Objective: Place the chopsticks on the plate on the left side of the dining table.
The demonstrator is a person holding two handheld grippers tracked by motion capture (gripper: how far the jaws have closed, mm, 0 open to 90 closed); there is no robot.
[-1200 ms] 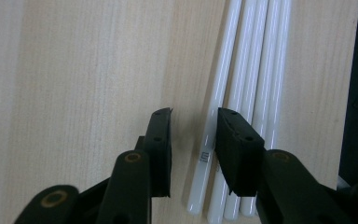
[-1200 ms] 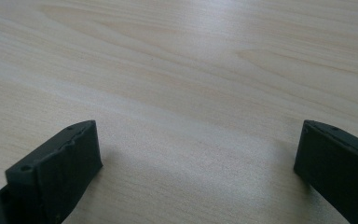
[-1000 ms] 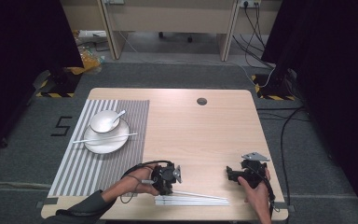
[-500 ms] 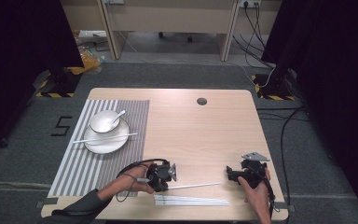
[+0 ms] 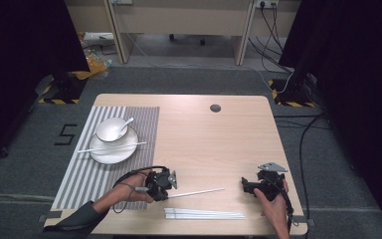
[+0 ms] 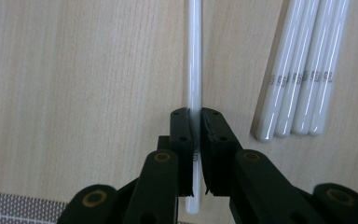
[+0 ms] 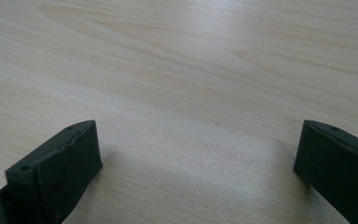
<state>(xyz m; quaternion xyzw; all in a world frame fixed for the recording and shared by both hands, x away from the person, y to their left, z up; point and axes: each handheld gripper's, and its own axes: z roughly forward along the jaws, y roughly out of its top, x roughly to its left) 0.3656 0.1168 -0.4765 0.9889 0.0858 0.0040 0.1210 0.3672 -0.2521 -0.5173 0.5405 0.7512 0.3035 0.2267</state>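
High view: your left gripper (image 5: 171, 183) sits at the near left of the table (image 5: 214, 139), just off the striped placemat (image 5: 99, 172), with one white chopstick (image 5: 199, 192) clamped in it; the stick runs out to the right, toward your right gripper (image 5: 244, 185), which rests at the near right, well apart from it. A bundle of loose chopsticks (image 5: 204, 214) lies near the front edge, between the two grippers. On the placemat: one plate (image 5: 113, 149), one bowl (image 5: 110, 130) on it, one spoon (image 5: 126, 124) in the bowl, and one further chopstick (image 5: 112, 147) laid across the plate. Left gripper view: your jaws are closed on the single chopstick (image 6: 195, 70), gripping near its end, a short stub showing below the jaws; the stick runs straight up the frame. To its right, count four chopsticks (image 6: 303, 70) lying side by side, touching one another, apart from the held one. Right gripper view: your jaws stand wide apart over bare tabletop (image 7: 191, 79), holding nothing.
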